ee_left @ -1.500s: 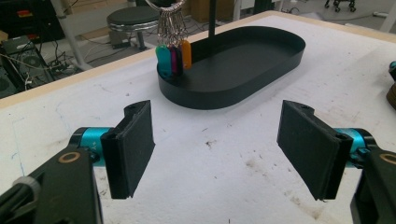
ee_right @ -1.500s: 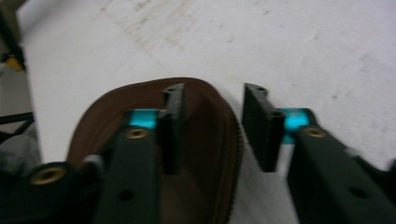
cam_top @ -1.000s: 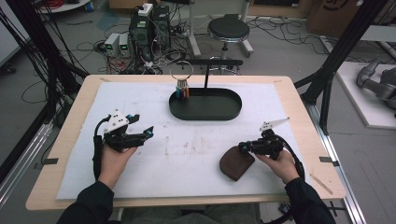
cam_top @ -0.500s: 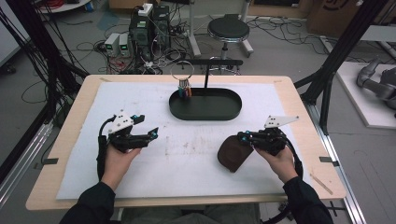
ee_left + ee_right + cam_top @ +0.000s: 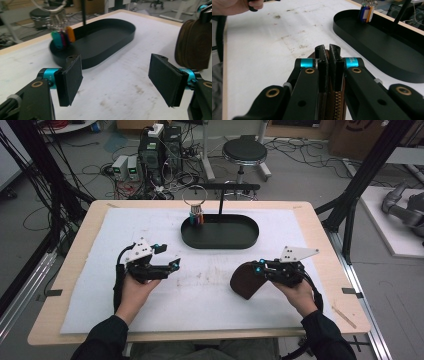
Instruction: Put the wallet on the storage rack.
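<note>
A brown zippered leather pouch [image 5: 246, 279] hangs upright above the white mat, and my right gripper [image 5: 259, 268] is shut on its edge. In the right gripper view the pads pinch the pouch [image 5: 335, 102] along its zipper. My left gripper [image 5: 175, 263] stands open at the left of the mat with nothing between its fingers; in the left gripper view its gap [image 5: 115, 77] faces the pouch [image 5: 193, 45] at the right edge. A black oval tray [image 5: 220, 232] sits at the back centre, with a key ring bearing coloured tags [image 5: 196, 215] hanging over its left end from a black stand.
The white mat [image 5: 200, 290] covers most of the wooden table [image 5: 330, 265]. The stand's crossbar [image 5: 227, 186] rises behind the tray. Beyond the table's far edge are a stool [image 5: 245, 152], computers and cables on the floor.
My right gripper has lifted the pouch off the mat and tipped it upright. My left gripper has shifted to the right across the mat, still open.
</note>
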`<action>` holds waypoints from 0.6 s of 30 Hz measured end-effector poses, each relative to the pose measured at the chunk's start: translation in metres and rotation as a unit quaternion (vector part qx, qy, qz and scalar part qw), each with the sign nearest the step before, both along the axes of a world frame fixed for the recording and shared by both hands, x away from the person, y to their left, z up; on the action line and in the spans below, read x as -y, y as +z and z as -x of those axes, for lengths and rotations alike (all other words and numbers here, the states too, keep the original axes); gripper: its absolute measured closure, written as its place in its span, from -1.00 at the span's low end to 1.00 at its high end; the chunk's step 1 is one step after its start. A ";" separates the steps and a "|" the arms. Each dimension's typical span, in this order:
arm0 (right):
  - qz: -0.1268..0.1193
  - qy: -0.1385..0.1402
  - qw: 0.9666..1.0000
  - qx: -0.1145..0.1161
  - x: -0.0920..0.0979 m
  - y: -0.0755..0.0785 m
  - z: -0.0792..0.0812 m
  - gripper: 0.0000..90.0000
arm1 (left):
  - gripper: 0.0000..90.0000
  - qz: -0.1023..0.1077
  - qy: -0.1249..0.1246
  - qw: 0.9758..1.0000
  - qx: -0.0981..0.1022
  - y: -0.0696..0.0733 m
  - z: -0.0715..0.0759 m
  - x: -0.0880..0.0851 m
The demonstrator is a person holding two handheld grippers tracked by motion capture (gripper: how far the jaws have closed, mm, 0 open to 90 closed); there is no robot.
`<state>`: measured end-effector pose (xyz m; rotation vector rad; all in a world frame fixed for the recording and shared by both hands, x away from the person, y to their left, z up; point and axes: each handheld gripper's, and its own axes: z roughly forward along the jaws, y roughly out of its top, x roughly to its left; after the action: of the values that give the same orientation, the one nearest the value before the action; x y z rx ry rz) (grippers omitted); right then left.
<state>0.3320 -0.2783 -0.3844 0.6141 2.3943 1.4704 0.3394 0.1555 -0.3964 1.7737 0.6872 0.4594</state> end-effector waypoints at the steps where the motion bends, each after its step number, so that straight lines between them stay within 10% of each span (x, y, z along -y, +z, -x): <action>1: -0.001 0.001 1.000 -0.003 0.003 0.000 0.001 0.94 | -0.40 0.004 -0.008 1.000 -0.002 0.000 -0.001 0.004; 8: -0.006 0.011 1.000 -0.004 0.025 -0.001 0.008 0.94 | -0.40 0.008 -0.074 0.997 -0.009 -0.003 -0.003 0.041; 18: -0.007 0.039 0.999 -0.006 0.040 -0.002 0.011 0.93 | -0.38 -0.005 -0.160 0.986 -0.044 -0.017 -0.004 0.101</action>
<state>0.3213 -0.3181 -0.3865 0.5392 2.4445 1.5185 0.3430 0.0543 -0.4135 1.8808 0.4489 0.1673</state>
